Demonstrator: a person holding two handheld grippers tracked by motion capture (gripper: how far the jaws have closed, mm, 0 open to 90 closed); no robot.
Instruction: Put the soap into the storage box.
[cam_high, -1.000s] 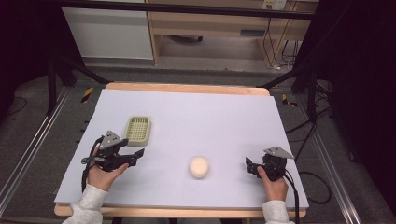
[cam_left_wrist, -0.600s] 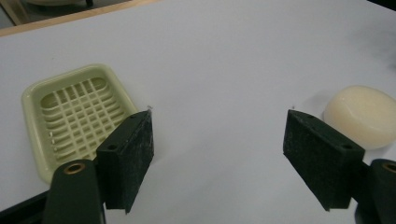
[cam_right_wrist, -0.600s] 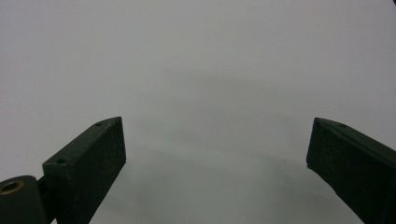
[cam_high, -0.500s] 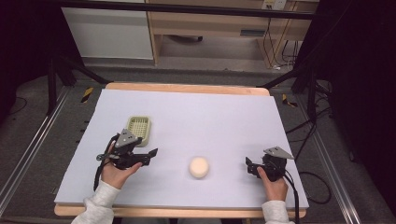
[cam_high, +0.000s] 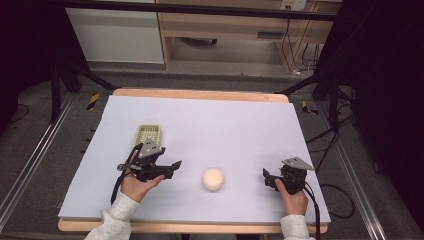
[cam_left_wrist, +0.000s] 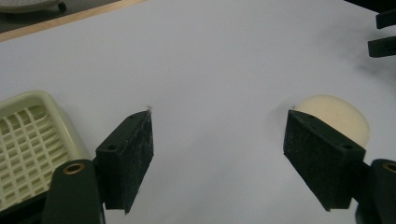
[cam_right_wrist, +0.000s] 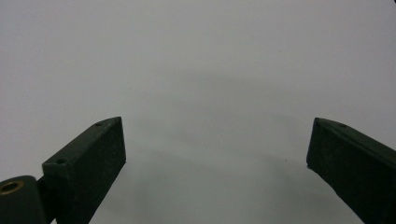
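The table (cam_high: 210, 125) is evenly lit from above (surroundings are left dark); soft shadows are cast, and near jaws are slightly blurred.

Wooden shelving (cam_high: 225, 30) behind dim floor (cam_high: 30, 135)

Bun (cam_high: 213, 179) right of basket (cam_high: 148, 134)

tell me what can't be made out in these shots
- Round cream lump: in the left gripper view its lower part sits behind the gripper's own jaw; what it is made of is unclear.
- Pale green tray: cut off by the left edge of that view, so its full shape is hidden.
- Right gripper: too small in the high view to judge its jaw gap; the right gripper view shows it wide.
- Left gripper: partly covered by its grey plate.
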